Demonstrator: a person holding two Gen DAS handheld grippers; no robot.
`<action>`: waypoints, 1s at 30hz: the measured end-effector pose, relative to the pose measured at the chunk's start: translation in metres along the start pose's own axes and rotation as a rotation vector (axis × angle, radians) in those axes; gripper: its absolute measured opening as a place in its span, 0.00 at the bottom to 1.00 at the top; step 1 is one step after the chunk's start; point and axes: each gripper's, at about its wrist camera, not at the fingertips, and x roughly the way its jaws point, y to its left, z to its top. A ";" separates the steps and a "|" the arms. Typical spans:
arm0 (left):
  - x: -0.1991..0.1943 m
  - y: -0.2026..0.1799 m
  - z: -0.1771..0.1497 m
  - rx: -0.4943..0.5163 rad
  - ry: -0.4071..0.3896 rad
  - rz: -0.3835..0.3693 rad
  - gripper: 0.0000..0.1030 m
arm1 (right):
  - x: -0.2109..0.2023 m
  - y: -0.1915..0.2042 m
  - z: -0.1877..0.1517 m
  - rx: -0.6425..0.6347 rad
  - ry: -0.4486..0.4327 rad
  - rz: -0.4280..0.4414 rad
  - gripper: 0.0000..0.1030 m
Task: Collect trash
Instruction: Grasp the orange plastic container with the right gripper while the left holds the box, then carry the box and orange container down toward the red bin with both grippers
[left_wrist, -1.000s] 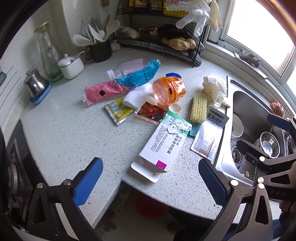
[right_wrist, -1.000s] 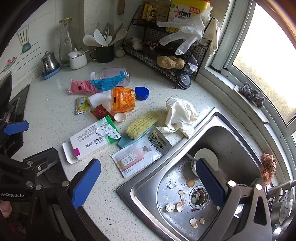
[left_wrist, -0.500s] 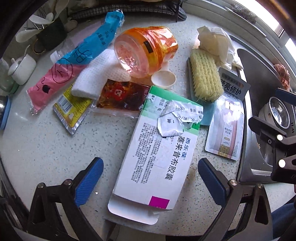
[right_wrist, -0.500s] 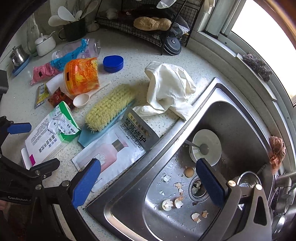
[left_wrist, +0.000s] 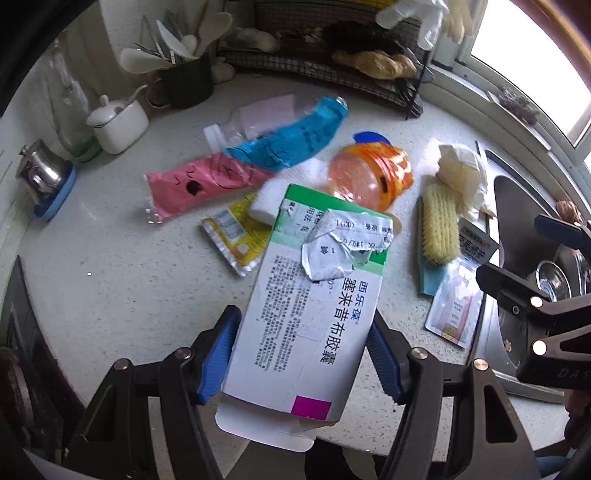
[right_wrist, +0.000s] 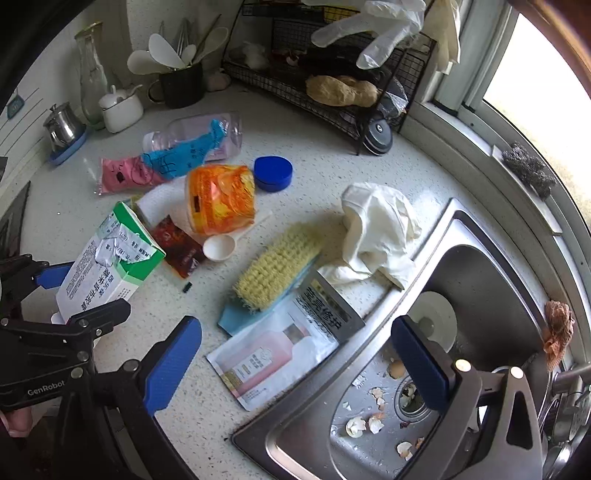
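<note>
My left gripper (left_wrist: 301, 358) is shut on a white and green medicine box (left_wrist: 314, 295) and holds it tilted up off the counter; the box also shows in the right wrist view (right_wrist: 110, 266). My right gripper (right_wrist: 295, 354) is open and empty above a pink product sachet (right_wrist: 273, 358) at the sink's edge. Other litter on the counter: an orange plastic jar (right_wrist: 221, 199), a pink and blue wrapper (right_wrist: 147, 168), a clear bottle (right_wrist: 199, 134), a red sauce packet (right_wrist: 177, 245), a yellow packet (left_wrist: 236, 236), a blue lid (right_wrist: 273, 173).
A yellow scrub brush (right_wrist: 277, 269), a white cloth (right_wrist: 376, 232) and a small white scoop (right_wrist: 221, 247) lie near the sink (right_wrist: 480, 258), which holds eggshell bits (right_wrist: 369, 421). A black wire rack (right_wrist: 332, 96), utensil cup (right_wrist: 181, 85) and white pot (right_wrist: 122, 107) stand at the back.
My left gripper has closed on the medicine box and lifted its far end off the counter. My right gripper has drawn back a little over the sachet and stays open.
</note>
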 end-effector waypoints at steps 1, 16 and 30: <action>-0.008 0.009 -0.002 -0.022 -0.011 0.023 0.63 | 0.000 0.004 0.006 -0.007 -0.010 0.016 1.00; 0.021 0.042 0.041 -0.254 0.000 0.166 0.63 | 0.067 0.032 0.085 -0.113 -0.001 0.204 1.00; 0.002 0.042 0.023 -0.290 -0.028 0.178 0.63 | 0.076 0.044 0.083 -0.155 0.042 0.311 0.55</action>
